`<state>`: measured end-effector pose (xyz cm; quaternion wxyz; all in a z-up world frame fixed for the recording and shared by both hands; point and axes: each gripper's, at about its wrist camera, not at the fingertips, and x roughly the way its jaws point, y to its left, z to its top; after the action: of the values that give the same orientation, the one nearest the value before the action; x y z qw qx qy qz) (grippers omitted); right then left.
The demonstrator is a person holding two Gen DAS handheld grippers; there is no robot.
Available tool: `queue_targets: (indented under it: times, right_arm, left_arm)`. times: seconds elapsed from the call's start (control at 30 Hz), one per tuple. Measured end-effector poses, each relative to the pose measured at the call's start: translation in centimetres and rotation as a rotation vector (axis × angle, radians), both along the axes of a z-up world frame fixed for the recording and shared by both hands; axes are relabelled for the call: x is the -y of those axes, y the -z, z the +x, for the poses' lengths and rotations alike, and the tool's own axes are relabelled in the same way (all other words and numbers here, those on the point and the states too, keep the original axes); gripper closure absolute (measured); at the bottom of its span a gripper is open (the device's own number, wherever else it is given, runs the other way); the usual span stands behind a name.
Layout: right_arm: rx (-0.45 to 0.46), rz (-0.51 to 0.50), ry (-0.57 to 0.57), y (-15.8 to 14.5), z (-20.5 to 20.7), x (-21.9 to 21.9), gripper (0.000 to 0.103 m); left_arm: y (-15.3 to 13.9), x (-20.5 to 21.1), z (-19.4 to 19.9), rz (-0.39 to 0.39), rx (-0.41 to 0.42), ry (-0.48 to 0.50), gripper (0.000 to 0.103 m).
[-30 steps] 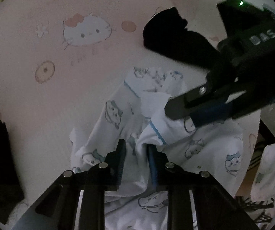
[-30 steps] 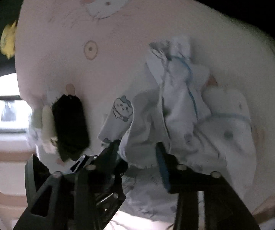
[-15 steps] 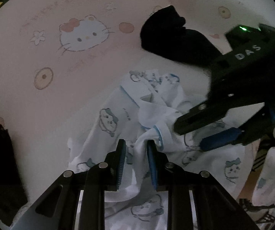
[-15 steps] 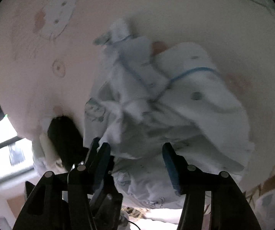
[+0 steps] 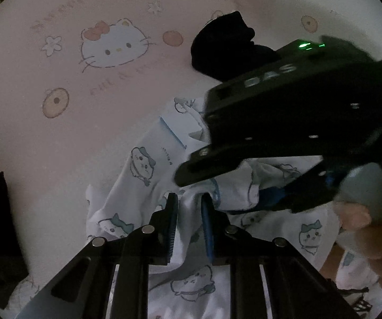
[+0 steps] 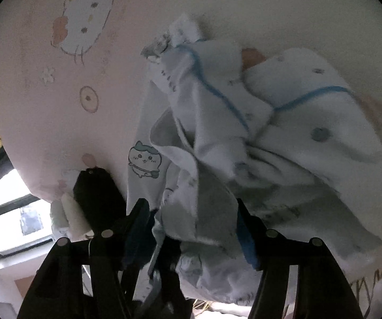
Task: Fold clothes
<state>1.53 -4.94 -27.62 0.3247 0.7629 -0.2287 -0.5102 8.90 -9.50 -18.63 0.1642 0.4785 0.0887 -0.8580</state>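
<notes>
Your left gripper (image 5: 189, 202) closing on a fold of the white printed garment (image 5: 143, 164) at lower centre, your right gripper (image 6: 191, 212) spread, cloth bunched between its jaws, pink bedsheet (image 5: 31, 133) beneath

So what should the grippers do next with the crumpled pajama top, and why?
Probably close the right gripper on the fold of pajama top bunched between its wide fingers. The left gripper is closing, already pinching a ridge of the same cloth, and the top lies crumpled on the pink sheet. With both holding, they could likely pull it flat.
</notes>
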Motion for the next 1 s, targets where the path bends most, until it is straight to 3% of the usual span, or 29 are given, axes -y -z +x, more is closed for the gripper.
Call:
queue_targets:
  times: [0.03,0.17,0.27,0.33,0.47,0.8,1.0]
  right_arm:
    - [0.006,-0.014,-0.006,0.1,0.1,0.4,0.062]
    - [-0.024,-0.019,-0.029,0.5,0.1,1.2,0.090]
    - [-0.044,-0.050,-0.029,0.4,0.1,1.3,0.091]
    - [-0.060,-0.083,-0.040,-0.2,0.2,1.5,0.091]
    - [-0.180,-0.136,-0.069,-2.7,0.2,2.7,0.091]
    - [-0.466,-0.157,-0.102,-7.0,-1.1,4.3,0.091]
    - [-0.548,-0.129,-0.081,-8.1,-1.9,4.1,0.091]
  left_arm:
    - [-0.1,0.0,0.2,0.000,-0.007,-0.001,0.088]
    - [-0.6,0.1,1.1,0.021,-0.042,0.008,0.088]
    - [-0.9,0.5,1.8,0.031,-0.049,0.006,0.086]
    - [-0.8,1.0,2.2,0.016,-0.023,-0.019,0.078]
    - [-0.6,1.9,3.2,-0.024,0.008,-0.061,0.043]
    - [0.1,3.7,5.7,-0.079,0.047,-0.101,0.042]
    - [1.1,6.7,6.1,0.025,0.009,-0.177,0.042]
